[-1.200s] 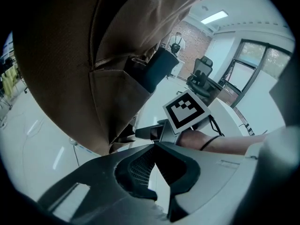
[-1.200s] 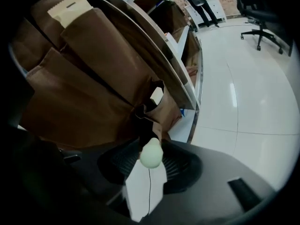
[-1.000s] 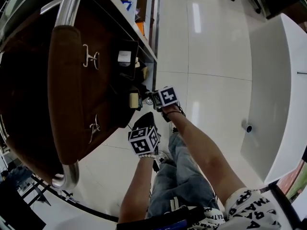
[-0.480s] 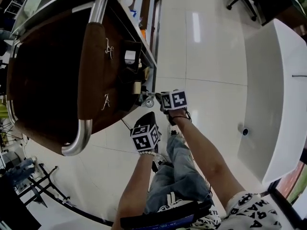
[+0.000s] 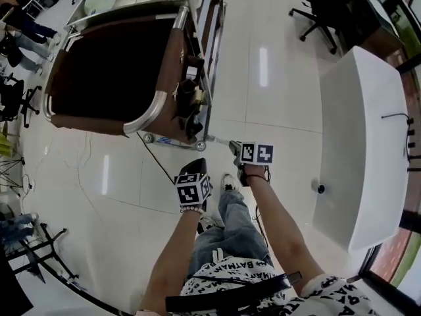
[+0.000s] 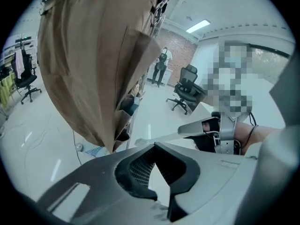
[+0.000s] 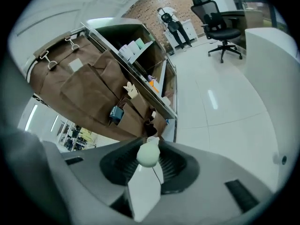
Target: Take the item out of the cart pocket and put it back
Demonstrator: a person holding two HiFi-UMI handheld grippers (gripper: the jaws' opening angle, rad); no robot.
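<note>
Obs: right gripper (image 7: 149, 148) clamped on the small pale item (image 7: 148, 155), round-topped, held clear of the cart (image 5: 112, 78); side pockets (image 7: 123, 110) lie at eleven o'clock from it. The left gripper (image 6: 154, 146) has its jaws together, empty.

For the return, judged: keep the clamp firm, line up over the pocket mouth, enter base first.

Legible: "BATMAN" on the shirt (image 5: 230, 266); nothing readable on the item.

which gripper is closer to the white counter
Right. The right gripper is the one toward the white counter, bare floor between them; the left gripper is further off, beyond the right one.
</note>
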